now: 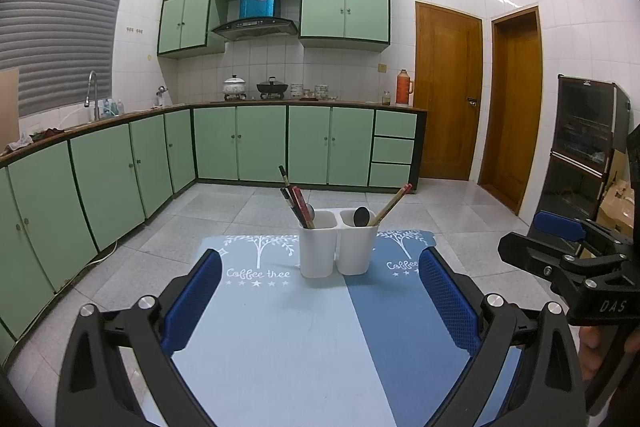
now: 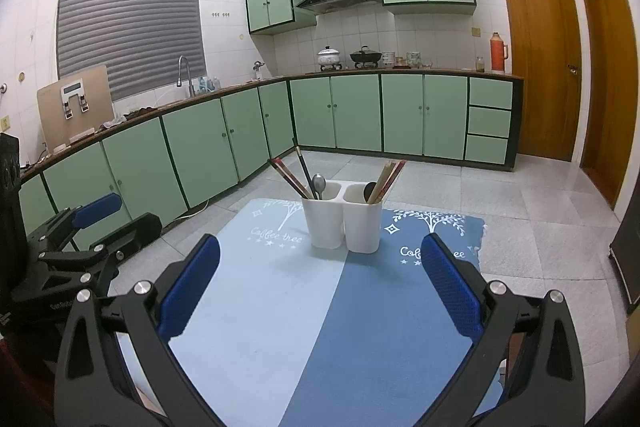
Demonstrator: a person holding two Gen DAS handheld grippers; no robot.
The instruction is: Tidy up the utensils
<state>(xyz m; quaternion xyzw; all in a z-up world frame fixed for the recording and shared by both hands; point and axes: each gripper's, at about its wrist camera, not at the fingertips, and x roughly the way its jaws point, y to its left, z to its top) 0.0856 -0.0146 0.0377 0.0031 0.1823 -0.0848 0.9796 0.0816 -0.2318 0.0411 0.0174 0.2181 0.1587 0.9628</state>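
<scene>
White two-cup holder (image 1: 338, 245) stands upright on the blue mat (image 1: 280, 339) covering the desk, near the mat's far edge, straddling the line where light blue meets darker blue. Left cup (image 2: 323, 221): a bunch of dark and red chopsticks (image 2: 290, 175) leaning left, plus a metal spoon (image 2: 319, 183) bowl-up. Right cup (image 2: 363, 223): tan chopsticks (image 2: 387, 179) with red ends leaning right, and a dark spoon (image 1: 361, 216) against the inner wall. Cups touch side by side. Mat has white tree prints and "Coffee tree" text. Left tongs (image 1: 320, 303) held low over the near part of the mat, pointed at the holder, blue pads spread wide, nothing between them, well short of the holder. Right tongs (image 2: 320, 287) same pose, spread wide, empty, aimed at the holder from slightly to the right. In the left wrist view the right tongs (image 1: 560, 227) show at the right edge, side-on, level with the left pair, a hand (image 1: 600, 347) partly visible under them. Both pairs apart from each other, neither touching the holder or utensils. Green cabinets (image 1: 260, 143) and tiled floor (image 1: 224, 211) behind.
</scene>
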